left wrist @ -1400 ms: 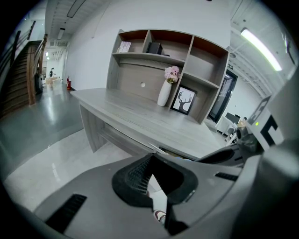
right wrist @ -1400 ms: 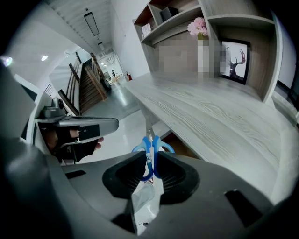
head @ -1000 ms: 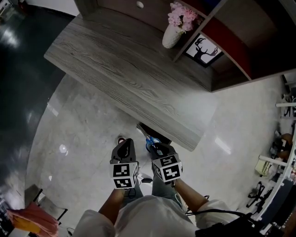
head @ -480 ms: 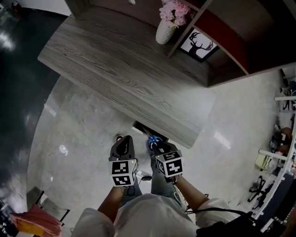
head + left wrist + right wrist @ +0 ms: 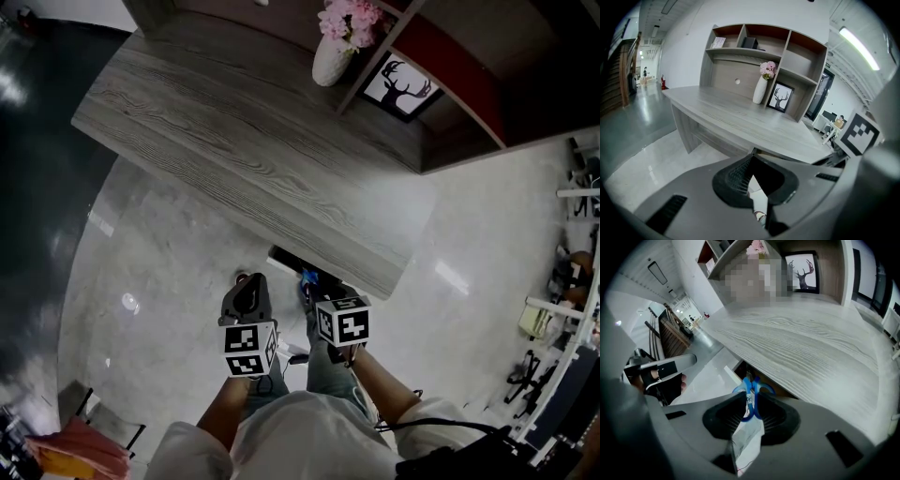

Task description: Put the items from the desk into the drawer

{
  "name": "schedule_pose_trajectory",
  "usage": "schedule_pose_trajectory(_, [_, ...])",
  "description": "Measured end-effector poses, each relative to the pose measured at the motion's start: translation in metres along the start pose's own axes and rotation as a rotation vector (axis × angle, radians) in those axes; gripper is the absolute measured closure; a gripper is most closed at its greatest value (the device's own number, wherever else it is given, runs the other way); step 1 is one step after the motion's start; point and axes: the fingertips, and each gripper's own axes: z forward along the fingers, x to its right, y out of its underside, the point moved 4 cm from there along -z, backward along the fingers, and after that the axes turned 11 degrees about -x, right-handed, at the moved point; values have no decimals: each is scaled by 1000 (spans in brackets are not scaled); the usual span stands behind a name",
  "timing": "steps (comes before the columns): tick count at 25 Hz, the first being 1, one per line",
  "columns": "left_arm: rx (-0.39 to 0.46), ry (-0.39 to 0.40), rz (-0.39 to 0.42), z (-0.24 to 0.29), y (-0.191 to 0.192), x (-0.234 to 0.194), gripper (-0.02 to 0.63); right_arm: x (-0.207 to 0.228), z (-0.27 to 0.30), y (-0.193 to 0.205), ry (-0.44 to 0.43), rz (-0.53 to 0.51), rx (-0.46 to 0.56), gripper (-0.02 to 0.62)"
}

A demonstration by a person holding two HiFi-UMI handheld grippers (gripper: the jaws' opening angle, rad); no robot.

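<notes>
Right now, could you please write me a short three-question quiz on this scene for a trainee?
1. Multiple choice: what is the right tool shut on? A) a pen B) scissors C) a cup
2. True or false: the vase of pink flowers stands on the floor.
3. Short answer: what animal does the framed picture beside the vase show?

Key
1. B, the blue handles stick out past the tool.
2. False, the vase stands on the desk.
3. A deer with antlers.
</notes>
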Motion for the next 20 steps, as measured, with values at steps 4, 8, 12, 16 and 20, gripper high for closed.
schedule_pose_trajectory(4, [0,3,-5,2,-3,-2,609,4,4,-3,-6,53,1,518])
schedule_pose_trajectory(8, [6,8,-6,3,-7,-3,609,5,7,-7,-3,93,9,518])
schedule_pose_trajectory(12, [10,12,-9,3,-11,-5,609,5,10,-9,1,138,20,518])
schedule_pose_trajectory(16, [10,11,-9,4,-12,-7,609,5,10,-11,18,152,40,518])
schedule_pose_trajectory(20, [10,8,-14,4,-12,-9,609,8,11,-9,11,198,55,518])
